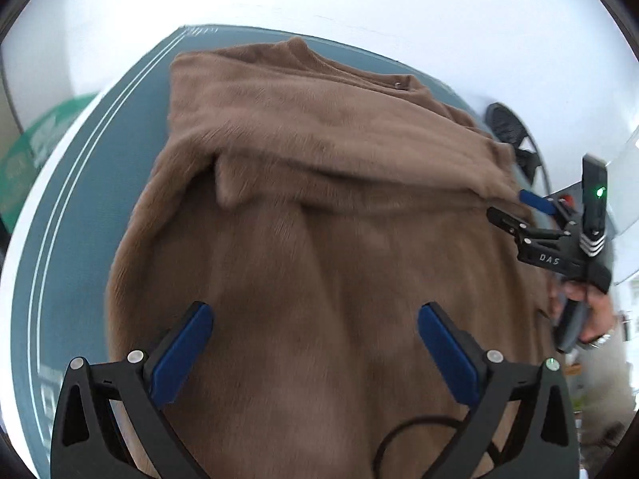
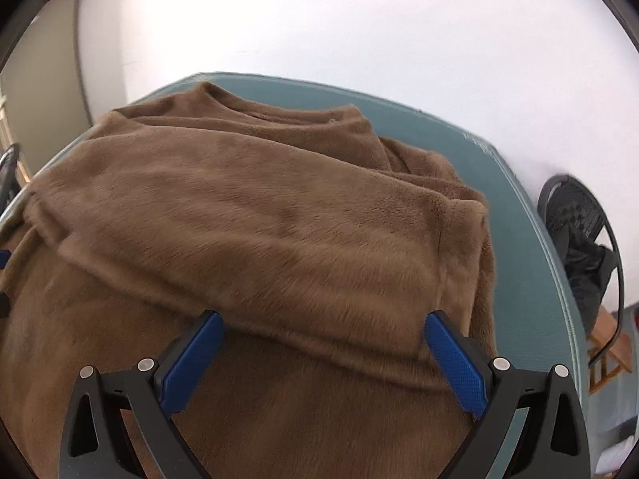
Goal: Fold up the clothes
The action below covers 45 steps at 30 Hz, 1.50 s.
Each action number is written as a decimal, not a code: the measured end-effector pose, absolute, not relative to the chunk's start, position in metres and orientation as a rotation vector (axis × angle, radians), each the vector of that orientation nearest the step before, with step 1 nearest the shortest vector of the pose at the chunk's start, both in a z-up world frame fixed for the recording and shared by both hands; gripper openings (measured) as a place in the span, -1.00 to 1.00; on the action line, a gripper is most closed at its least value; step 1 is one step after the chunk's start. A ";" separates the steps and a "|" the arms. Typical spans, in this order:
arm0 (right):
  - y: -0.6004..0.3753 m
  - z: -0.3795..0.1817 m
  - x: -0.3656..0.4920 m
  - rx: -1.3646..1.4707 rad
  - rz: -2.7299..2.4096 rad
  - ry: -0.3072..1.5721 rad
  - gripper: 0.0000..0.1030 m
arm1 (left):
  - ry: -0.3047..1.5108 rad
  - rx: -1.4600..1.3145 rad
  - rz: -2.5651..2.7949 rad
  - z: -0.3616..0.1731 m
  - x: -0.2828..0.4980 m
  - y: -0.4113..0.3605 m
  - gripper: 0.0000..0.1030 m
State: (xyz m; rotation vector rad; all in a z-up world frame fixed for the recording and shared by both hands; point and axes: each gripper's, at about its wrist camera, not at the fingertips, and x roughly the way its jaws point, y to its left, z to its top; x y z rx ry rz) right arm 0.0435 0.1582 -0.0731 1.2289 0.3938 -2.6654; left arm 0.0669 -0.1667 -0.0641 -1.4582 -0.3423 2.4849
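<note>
Lying spread over a teal padded table [image 1: 80, 183], a brown fleece garment [image 1: 319, 199] shows a short, fuzzy nap and soft rounded folds. One fold of the garment, a thick doubled layer, runs across its middle; a ribbed neckline sits at the garment's far edge. The left gripper [image 1: 315, 339] hovers over the garment's near half with its jaws spread wide and nothing between them; its fingers [image 1: 181, 353] carry blue textured pads on black arms. The right gripper [image 2: 324, 353], of the same build, is likewise spread wide and empty, poised at the fold's near edge, toward the garment's right side. A thin black cable [image 1: 403, 435] loops across the garment's near hem. A hand [image 1: 591, 311] grips the right gripper's handle beside the garment.
</note>
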 end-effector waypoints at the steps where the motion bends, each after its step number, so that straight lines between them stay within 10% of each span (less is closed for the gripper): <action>1: 0.158 -0.068 0.056 1.197 -2.655 0.388 0.98 | -0.370 -1.456 2.470 -0.063 0.078 -0.175 1.00; 20: 0.312 0.048 0.304 0.629 -3.034 0.120 0.98 | -0.235 -1.258 2.884 0.013 0.236 -0.272 1.00; 36: 0.293 -0.086 0.342 1.088 -2.529 -0.139 0.92 | -0.058 -1.240 2.510 -0.071 0.274 -0.195 1.00; 45: 0.301 -0.137 0.292 1.102 -2.396 -0.374 0.52 | -0.293 -1.193 2.440 -0.099 0.267 -0.217 1.00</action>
